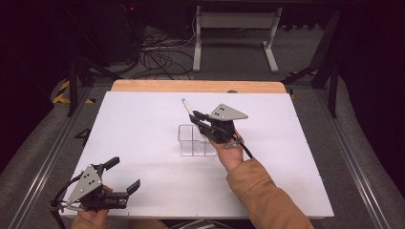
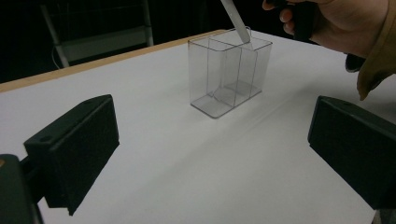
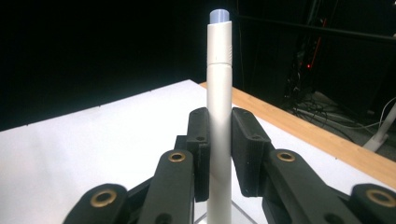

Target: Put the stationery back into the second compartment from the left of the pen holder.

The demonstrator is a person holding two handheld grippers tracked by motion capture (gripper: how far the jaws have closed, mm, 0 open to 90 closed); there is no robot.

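High view: right gripper (image 1: 195, 118) clamps a white pen (image 1: 187, 108) between its pads, holding it tilted over the clear divided container (image 1: 193, 141) at mid-table. Pen's lower tip sits at the container's rim in the left gripper view. Left gripper (image 1: 125, 175) rests at the table's near edge, jaws spread wide, holding nothing.

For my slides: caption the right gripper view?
Right gripper clamps a white pen upright above the white table.
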